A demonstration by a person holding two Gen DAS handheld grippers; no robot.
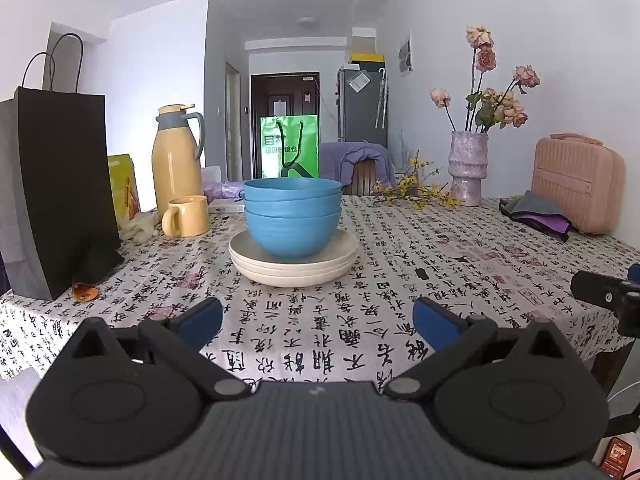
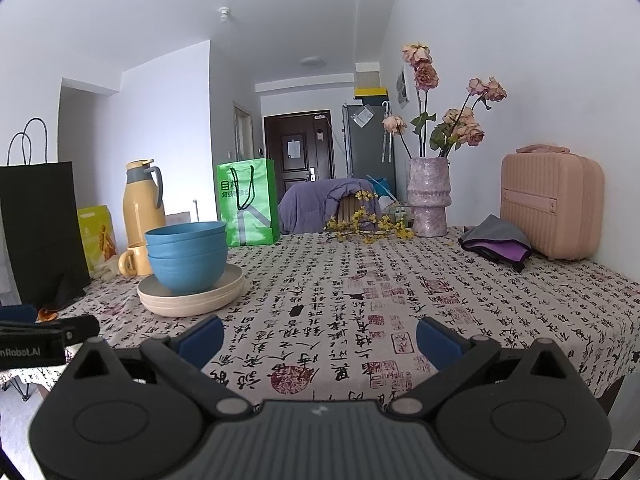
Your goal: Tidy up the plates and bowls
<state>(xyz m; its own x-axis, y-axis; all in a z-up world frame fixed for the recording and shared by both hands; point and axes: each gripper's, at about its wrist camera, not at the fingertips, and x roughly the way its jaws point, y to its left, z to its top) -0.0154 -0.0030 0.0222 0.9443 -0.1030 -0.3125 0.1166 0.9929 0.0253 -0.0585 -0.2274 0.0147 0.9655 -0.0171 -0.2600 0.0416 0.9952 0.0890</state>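
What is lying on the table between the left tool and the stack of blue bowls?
Nothing: in the left wrist view only bare printed tablecloth lies between the open left tool and the blue bowls on the plates.

Two low wrist views across the table

Left camera squarely faces the stack of blue bowls (image 1: 293, 220), fairly near; right camera sits to the stack's (image 2: 187, 258) right, farther. Both share it.
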